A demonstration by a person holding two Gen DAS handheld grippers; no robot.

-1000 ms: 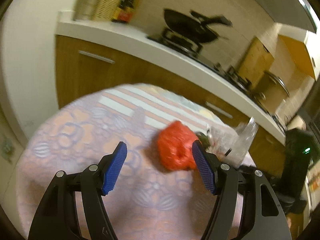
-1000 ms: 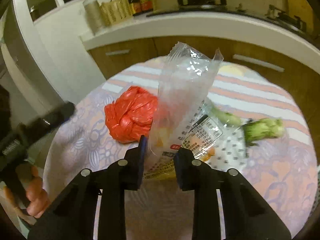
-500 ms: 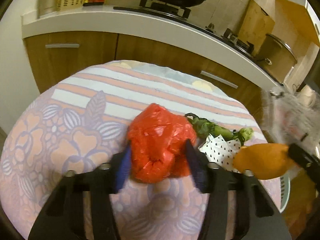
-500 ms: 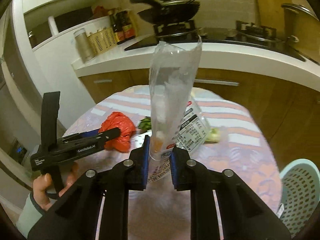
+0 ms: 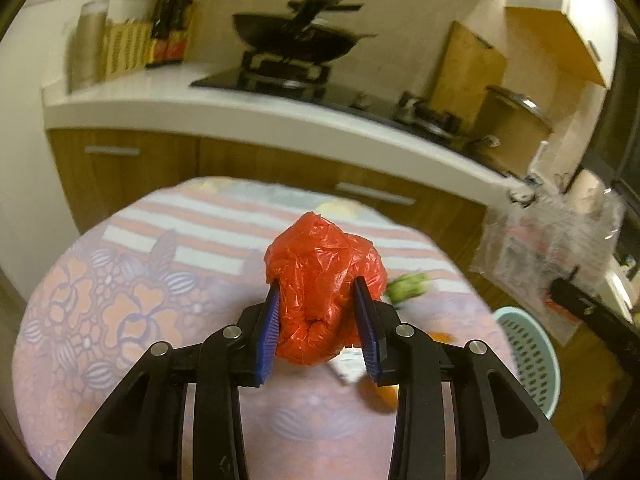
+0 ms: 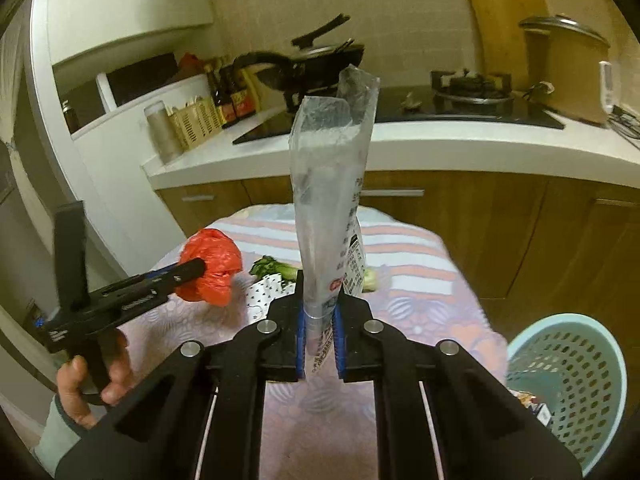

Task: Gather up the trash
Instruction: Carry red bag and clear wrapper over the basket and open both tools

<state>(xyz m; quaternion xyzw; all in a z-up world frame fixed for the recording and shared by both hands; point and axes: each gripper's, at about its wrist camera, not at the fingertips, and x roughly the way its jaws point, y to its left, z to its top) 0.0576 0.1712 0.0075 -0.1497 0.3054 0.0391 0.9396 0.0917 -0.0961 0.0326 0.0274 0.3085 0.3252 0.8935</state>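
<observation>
Gripping a crumpled red plastic bag (image 5: 324,288) between its blue pads, the left gripper (image 5: 320,320) holds it above the floral-clothed round table (image 5: 120,312); the right gripper (image 6: 320,322) pinches a clear printed plastic wrapper (image 6: 330,200) (standing upright) near the pale-blue perforated basket (image 6: 568,380).

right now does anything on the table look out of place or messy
Yes. Green vegetable scraps and a crumpled dotted paper lie loose on the table, not in the basket beside it. The red bag and clear wrapper are already gripped.
</observation>
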